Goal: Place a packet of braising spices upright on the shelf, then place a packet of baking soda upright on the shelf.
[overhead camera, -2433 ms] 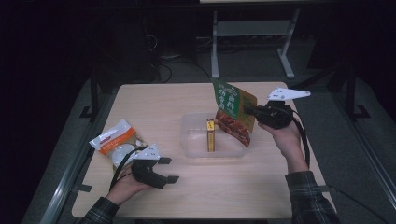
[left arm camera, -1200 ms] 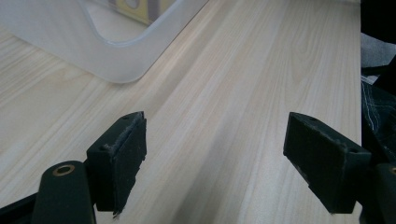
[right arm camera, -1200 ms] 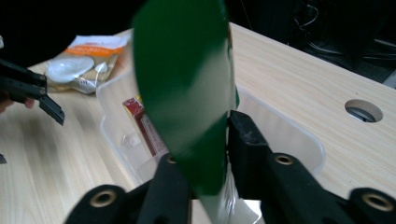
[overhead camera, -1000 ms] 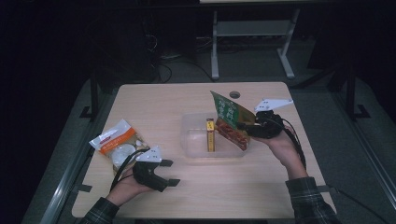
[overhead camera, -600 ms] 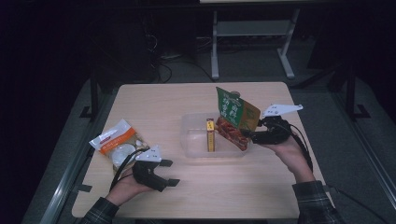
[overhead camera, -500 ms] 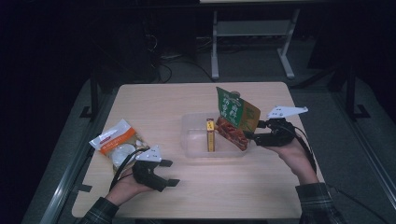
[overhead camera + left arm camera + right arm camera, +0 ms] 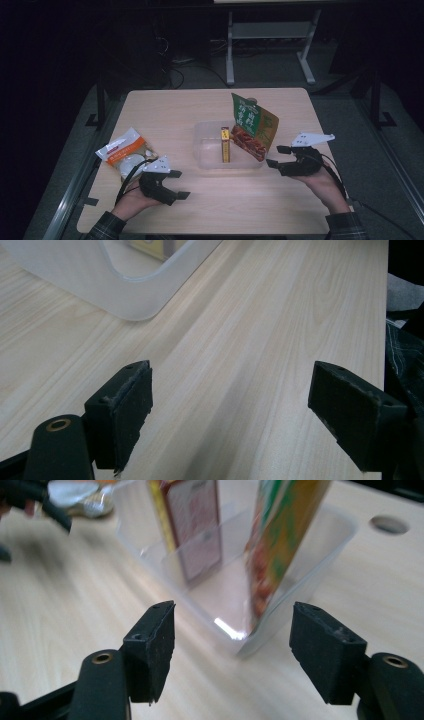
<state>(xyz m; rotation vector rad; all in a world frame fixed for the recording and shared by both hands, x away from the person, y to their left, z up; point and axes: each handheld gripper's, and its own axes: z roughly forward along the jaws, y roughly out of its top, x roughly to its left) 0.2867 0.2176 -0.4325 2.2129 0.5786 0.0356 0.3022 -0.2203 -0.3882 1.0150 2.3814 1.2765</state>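
Comparing the high view with the earlier pictures: the right gripper (image 7: 278, 156), which had been clamped on the green-and-orange snack pouch (image 7: 252, 126) above the clear plastic bin (image 7: 206, 160), now sits back from it near the table's right edge, jaws spread and empty; the pouch stands tilted in the bin's right end, leaning out over the rim, with a narrow yellow box (image 7: 226, 145) upright beside it. The left gripper (image 7: 178, 184) rests where it was near the front edge, a white-and-orange packet (image 7: 124, 152) lying just beyond it on the wooden table (image 7: 170, 107). Left gripper view: jaws wide apart over bare wood, nothing between them, a corner of the bin ahead. Right gripper view: jaws open, facing the bin's corner, pouch and box inside it, nothing held. Judgement: the pouch looks delivered and released; the packet is probably next, likely for the left gripper.
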